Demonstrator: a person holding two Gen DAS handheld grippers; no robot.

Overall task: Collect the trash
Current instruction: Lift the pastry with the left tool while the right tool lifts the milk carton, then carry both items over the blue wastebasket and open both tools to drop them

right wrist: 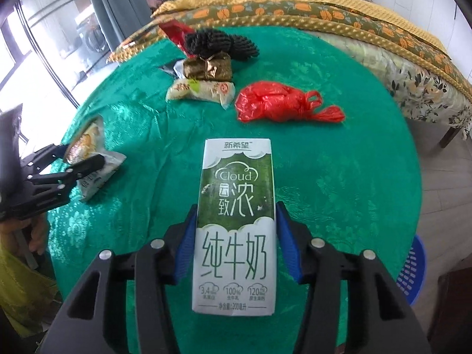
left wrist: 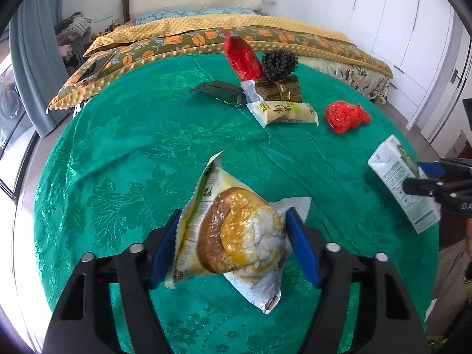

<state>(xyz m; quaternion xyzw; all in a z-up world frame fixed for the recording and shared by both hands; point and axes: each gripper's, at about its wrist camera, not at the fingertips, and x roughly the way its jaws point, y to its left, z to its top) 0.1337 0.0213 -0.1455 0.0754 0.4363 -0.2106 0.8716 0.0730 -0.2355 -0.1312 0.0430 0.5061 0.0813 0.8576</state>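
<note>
My left gripper is shut on a crumpled bread wrapper and holds it above the green tablecloth. My right gripper is shut on a green-and-white milk carton, held above the cloth. The carton also shows at the right edge of the left wrist view, and the wrapper at the left of the right wrist view. Farther back lie a red plastic bag, a pale snack packet, a brown foil packet, a black spiky object, a red foil wrapper and a dark green wrapper.
A bed with a yellow blanket stands right behind the round table. A blue plastic basket sits on the floor at the table's right side. White wardrobes line the right wall. A phone lies on the bed.
</note>
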